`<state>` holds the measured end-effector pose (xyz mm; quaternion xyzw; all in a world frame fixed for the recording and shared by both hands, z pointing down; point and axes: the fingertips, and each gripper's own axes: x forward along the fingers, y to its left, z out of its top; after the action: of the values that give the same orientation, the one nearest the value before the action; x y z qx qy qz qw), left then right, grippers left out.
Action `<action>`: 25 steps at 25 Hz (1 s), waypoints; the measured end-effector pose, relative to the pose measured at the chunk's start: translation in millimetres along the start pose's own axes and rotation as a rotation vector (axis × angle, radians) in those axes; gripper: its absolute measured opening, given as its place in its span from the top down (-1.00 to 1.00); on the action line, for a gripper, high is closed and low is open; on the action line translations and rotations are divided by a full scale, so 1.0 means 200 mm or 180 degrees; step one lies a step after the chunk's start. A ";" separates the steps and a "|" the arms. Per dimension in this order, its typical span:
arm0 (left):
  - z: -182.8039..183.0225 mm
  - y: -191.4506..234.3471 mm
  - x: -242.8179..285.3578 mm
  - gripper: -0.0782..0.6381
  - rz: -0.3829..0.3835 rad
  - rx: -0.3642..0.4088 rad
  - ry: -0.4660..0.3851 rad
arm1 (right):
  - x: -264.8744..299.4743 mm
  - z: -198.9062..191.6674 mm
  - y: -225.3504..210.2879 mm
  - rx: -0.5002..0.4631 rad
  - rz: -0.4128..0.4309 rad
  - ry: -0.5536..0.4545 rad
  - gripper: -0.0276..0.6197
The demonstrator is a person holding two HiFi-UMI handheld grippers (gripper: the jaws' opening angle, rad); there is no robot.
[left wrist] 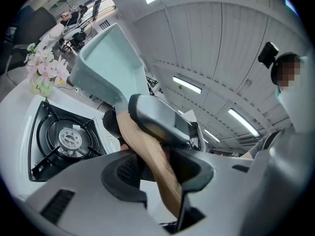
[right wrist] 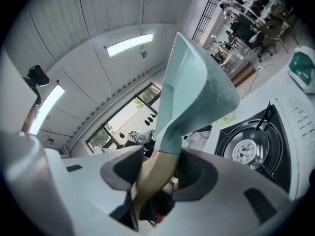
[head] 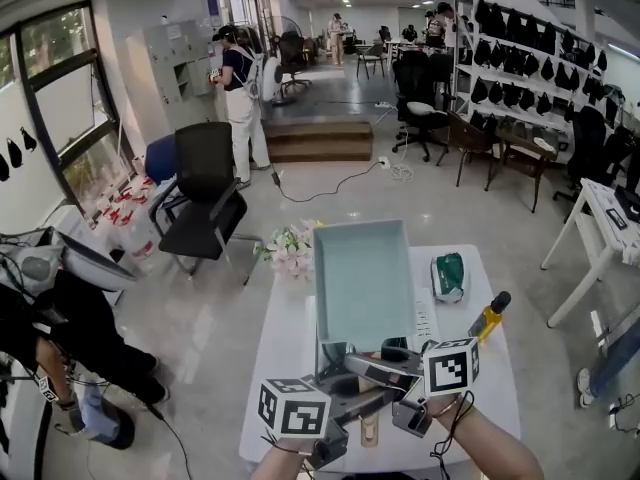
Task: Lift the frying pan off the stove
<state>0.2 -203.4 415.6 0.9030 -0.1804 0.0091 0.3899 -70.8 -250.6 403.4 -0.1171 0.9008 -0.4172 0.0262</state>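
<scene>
A square pale-teal frying pan [head: 362, 278] with a wooden handle [head: 369, 430] hangs tilted in the air above the stove [head: 425, 320]. Both grippers hold the handle. My left gripper [head: 338, 436] is shut on the handle [left wrist: 150, 156] near its lower end. My right gripper [head: 402, 400] is shut on the handle [right wrist: 153, 178] closer to the pan. The pan [left wrist: 106, 63] rises from the jaws in the left gripper view, and the bare burner [left wrist: 69, 139] lies below it. In the right gripper view the pan [right wrist: 194, 92] stands clear of the burner [right wrist: 246, 151].
The stove sits on a white table [head: 285, 353]. On it are a green-and-white pouch [head: 449, 275], a yellow bottle with a black cap [head: 489, 316] and pink flowers [head: 290, 248]. A black chair [head: 205, 203] stands to the left, another white table [head: 600, 218] to the right.
</scene>
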 end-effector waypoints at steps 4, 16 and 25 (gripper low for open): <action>0.02 -0.01 -0.02 0.36 -0.0015 0.0063 -0.0009 | 0.02 0.02 0.03 -0.0069 -0.0007 -0.0019 0.32; 0.08 -0.06 -0.02 0.36 -0.0040 0.0238 -0.0043 | 0.01 0.08 0.09 -0.0232 -0.0004 -0.0086 0.32; 0.09 -0.08 0.00 0.36 -0.0050 0.0283 -0.0040 | -0.03 0.10 0.10 -0.0284 -0.0012 -0.0092 0.32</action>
<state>4.6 -205.2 391.7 0.9208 -0.1752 0.0084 0.3483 -66.3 -252.2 375.1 -0.1259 0.9178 -0.3750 0.0332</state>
